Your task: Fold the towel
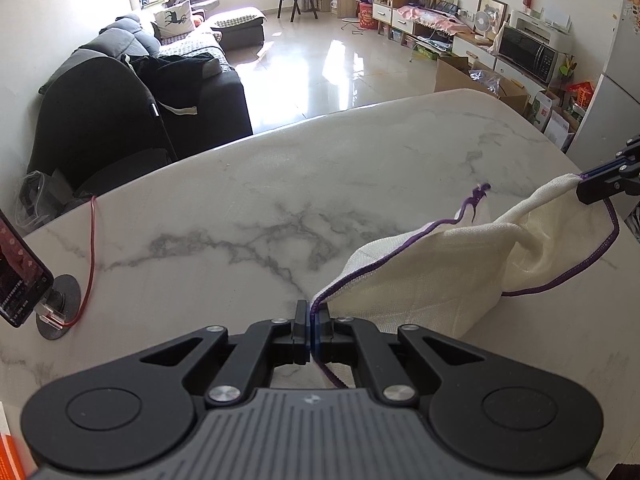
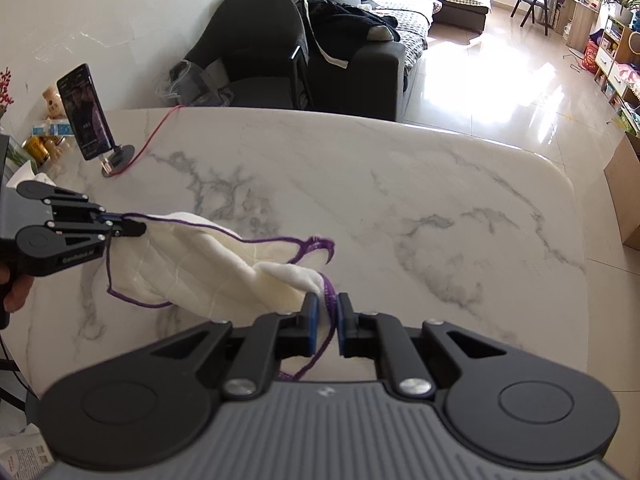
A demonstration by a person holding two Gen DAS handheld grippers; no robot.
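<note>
the towel [image 1: 420,276] hangs slack between the two grippers, low over the marble desk [image 1: 280,184], with part of its middle sagging onto the stone. the left gripper [image 1: 311,316] has its fingers pressed fully together on one purple-stitched corner, and the hem runs straight out from between them. the right gripper [image 2: 328,312] pinches the opposite corner: its fingers stand only a narrow way apart, with the purple edge and a wad of cream cloth caught between the blue pads. holding two corners of one edge this way looks meant to lift that edge as a straight line, so it can be carried over and laid on the far half for a fold; since the cloth droops and bunches between the hands, it probably needs drawing taut first. the fabric is a thin, cream, waffle-like weave, soft and limp, bound all round by a purple overlock seam that ends in a loose curled tail [image 2: 320,246] lying on the desk. the desk is smooth, glossy white stone with grey veins and a rounded rim, so the cloth should slide on it easily. a phone on a round stand [image 2: 86,114] with a red cable sits well apart near the desk's far corner.
</note>
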